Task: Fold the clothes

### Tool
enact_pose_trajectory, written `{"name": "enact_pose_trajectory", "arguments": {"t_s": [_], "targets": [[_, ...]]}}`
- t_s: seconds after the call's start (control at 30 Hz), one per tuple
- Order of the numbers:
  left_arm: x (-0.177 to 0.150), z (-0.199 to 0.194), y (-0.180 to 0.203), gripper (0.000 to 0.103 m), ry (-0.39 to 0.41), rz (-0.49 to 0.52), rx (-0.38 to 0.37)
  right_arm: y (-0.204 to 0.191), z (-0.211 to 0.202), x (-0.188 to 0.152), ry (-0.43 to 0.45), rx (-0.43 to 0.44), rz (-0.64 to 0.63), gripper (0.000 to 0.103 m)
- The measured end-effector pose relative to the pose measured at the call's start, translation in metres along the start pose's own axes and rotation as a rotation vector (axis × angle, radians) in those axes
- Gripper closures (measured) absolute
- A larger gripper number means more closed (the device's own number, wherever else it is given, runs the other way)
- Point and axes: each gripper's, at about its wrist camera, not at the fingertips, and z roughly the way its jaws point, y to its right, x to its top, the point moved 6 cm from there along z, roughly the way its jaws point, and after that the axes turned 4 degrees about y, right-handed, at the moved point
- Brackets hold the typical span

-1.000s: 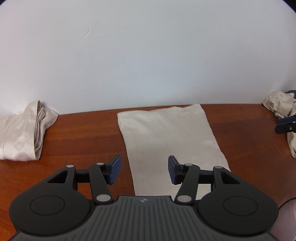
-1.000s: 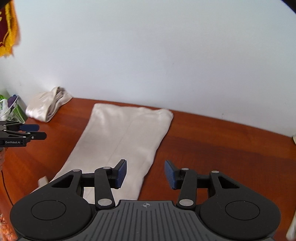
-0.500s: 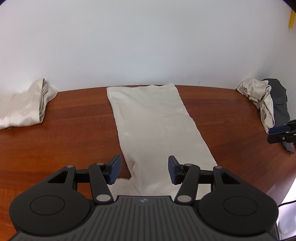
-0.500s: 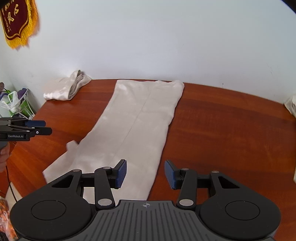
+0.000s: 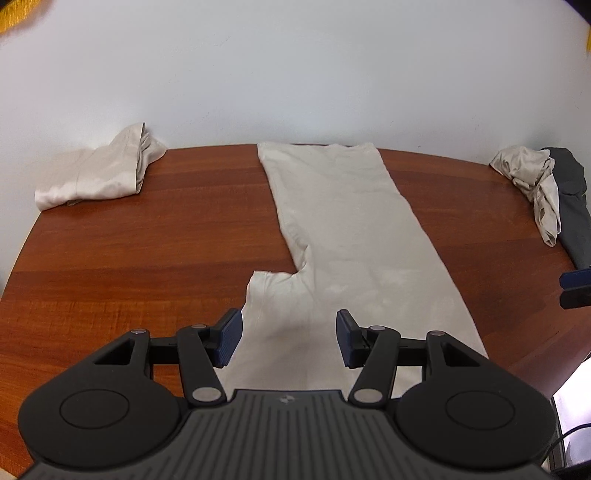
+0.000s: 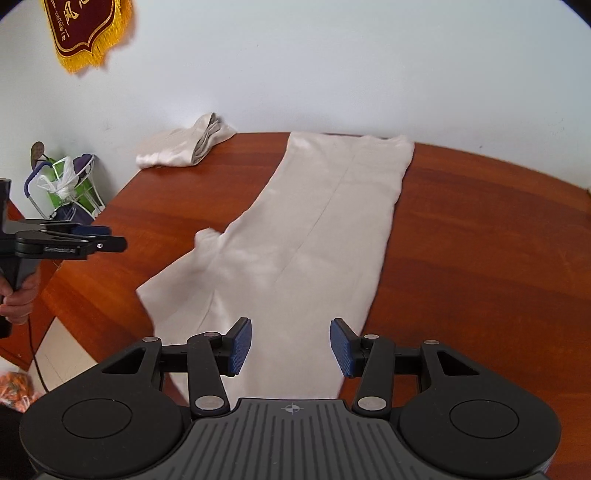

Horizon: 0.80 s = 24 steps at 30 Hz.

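A cream garment (image 5: 343,236) lies flat and long on the wooden table (image 5: 147,251), running from the wall to the near edge, with a flap sticking out on its left side; it also shows in the right wrist view (image 6: 314,236). My left gripper (image 5: 289,339) is open and empty above the garment's near end. My right gripper (image 6: 291,347) is open and empty above the same near end. The left gripper also shows from the side in the right wrist view (image 6: 92,240), and the right gripper's tips show at the left wrist view's right edge (image 5: 576,290).
A folded cream garment (image 5: 99,173) lies at the table's far left. A crumpled cream cloth (image 5: 532,181) and a dark grey garment (image 5: 572,206) lie at the far right. A white wall runs behind the table. A red pennant (image 6: 85,29) hangs on it.
Both grippers have pulled back and risen from the table, so much more of the garment and table shows. Both stayed open. The garment's left flap has come into view.
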Motion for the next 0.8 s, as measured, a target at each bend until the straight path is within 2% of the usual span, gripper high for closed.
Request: {"name": "enact_pose_trajectory", "arguments": {"t_s": [0.23, 0.4, 0.5, 0.8], "targets": [[-0.007, 0.012, -0.029, 0.041, -0.016, -0.05, 0.005, -0.024, 0.006, -0.009, 0.04, -0.037, 0.063, 0.053], [-0.006, 0.019, -0.05, 0.041, 0.006, 0.037, -0.046, -0.047, 0.023, -0.012, 0.066, -0.103, 0.144, 0.053], [-0.005, 0.027, -0.068, 0.041, -0.015, 0.063, -0.082, -0.065, 0.033, -0.011, 0.09, -0.14, 0.209, 0.053], [0.01, 0.041, -0.107, 0.041, -0.005, 0.197, -0.176, -0.11, 0.06, -0.017, 0.155, -0.245, 0.333, 0.053]]}}
